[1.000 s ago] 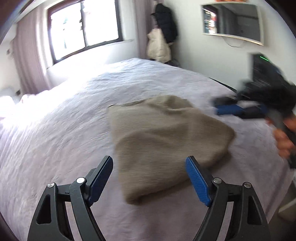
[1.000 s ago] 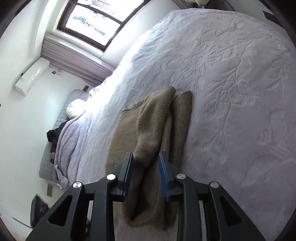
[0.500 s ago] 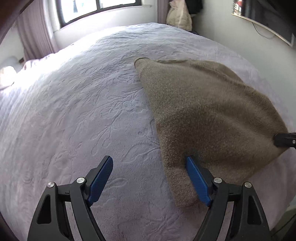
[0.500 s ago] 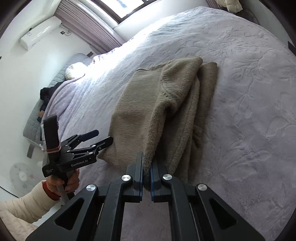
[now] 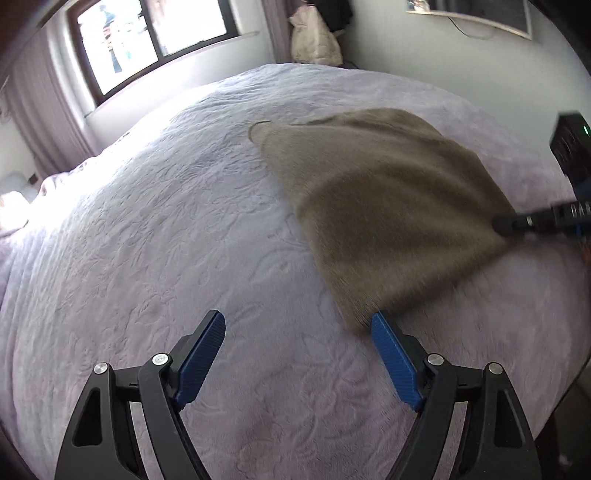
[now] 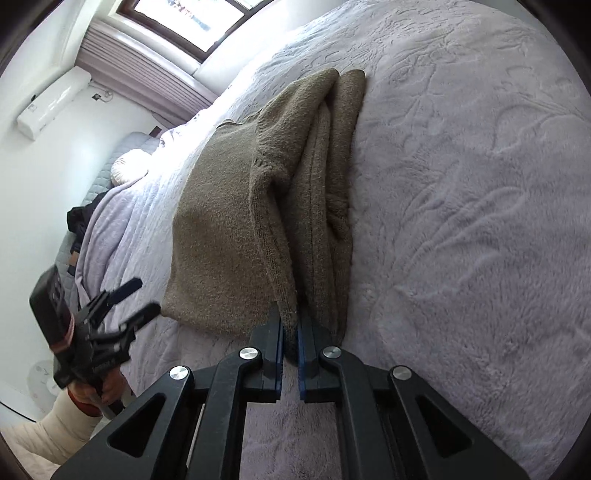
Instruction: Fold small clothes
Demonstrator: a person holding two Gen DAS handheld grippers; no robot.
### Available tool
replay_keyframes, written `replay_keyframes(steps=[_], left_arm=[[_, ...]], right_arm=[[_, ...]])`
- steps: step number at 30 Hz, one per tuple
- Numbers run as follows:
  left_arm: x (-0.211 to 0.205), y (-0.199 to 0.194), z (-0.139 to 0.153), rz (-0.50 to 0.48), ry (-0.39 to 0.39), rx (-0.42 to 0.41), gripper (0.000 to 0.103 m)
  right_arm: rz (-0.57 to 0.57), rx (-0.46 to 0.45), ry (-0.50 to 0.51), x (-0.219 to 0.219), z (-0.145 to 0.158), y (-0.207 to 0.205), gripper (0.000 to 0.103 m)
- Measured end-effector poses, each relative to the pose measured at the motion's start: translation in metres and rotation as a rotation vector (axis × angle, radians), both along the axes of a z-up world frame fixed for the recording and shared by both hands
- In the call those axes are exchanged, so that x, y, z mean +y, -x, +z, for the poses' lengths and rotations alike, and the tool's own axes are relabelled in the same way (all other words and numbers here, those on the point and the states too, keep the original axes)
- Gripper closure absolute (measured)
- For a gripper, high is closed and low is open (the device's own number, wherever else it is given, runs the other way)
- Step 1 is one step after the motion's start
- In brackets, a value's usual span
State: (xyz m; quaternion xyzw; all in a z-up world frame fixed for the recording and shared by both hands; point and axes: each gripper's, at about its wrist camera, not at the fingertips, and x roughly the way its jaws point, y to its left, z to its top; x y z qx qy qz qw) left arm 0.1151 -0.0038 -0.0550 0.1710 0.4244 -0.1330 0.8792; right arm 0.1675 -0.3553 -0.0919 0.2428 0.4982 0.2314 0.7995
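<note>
Covering the bed, a lilac quilt (image 6: 461, 184) carries a brown sweater (image 6: 221, 221), lengthwise ahead of the right gripper (image 6: 290, 341) pinching its hem; left gripper (image 5: 297, 354) spread, apparently empty.

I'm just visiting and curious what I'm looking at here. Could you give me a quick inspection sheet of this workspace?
Surface: bed with lilac embossed bedspread.
Job's things: brown knitted garment, partly folded, lying on the bedspread.
Clutter: nothing seen on the bedspread.
Grippers: left gripper open above the garment's near corner, holding nothing; right gripper shut on the garment's edge.
Cables: thin wire under the wall mirror.
Surroundings: window, curtains, air conditioner, clothes hanging in the corner.
</note>
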Motion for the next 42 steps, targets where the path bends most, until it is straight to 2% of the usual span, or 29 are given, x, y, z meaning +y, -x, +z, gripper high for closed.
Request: replay_keyframes(steps=[2,4,8,10,15,18,21,36,39,42], left_arm=[[-0.007,-0.001,-0.005,0.01,-0.016,0.007,0.02],[-0.011,-0.01,-0.013,0.064,-0.029,0.02,0.02],[0.005,-0.019,-0.019,0.142,0.033,0.04,0.016],[0.012,-0.015,-0.021,0.153,0.055,0.056,0.016],[0.025,-0.009,-0.022,0.194,0.039,0.091,0.016],[0.034,-0.008,-0.021,0.21,0.09,0.132,0.016],[0.033,-0.008,-0.019,0.224,0.079,0.13,0.016],[0.025,-0.013,-0.01,0.207,0.092,0.134,0.016],[0.032,-0.009,-0.005,0.176,0.147,0.149,0.016],[0.04,-0.007,0.004,0.149,0.198,0.138,0.016]], right_arm=[[-0.007,0.001,-0.006,0.001,-0.004,0.003,0.099],[-0.014,0.002,0.0,0.003,-0.002,0.004,0.099],[-0.015,-0.001,0.046,0.009,0.003,0.009,0.099],[-0.014,0.0,0.05,0.011,0.001,0.005,0.099],[-0.03,-0.01,0.036,0.01,-0.005,0.006,0.099],[-0.037,-0.012,0.034,0.01,-0.005,0.009,0.099],[-0.047,-0.014,0.033,0.009,-0.005,0.01,0.099],[-0.068,0.005,-0.013,0.003,-0.005,0.01,0.095],[-0.071,-0.008,-0.007,0.001,0.003,0.012,0.095],[-0.073,-0.039,0.014,-0.002,0.017,0.013,0.089]])
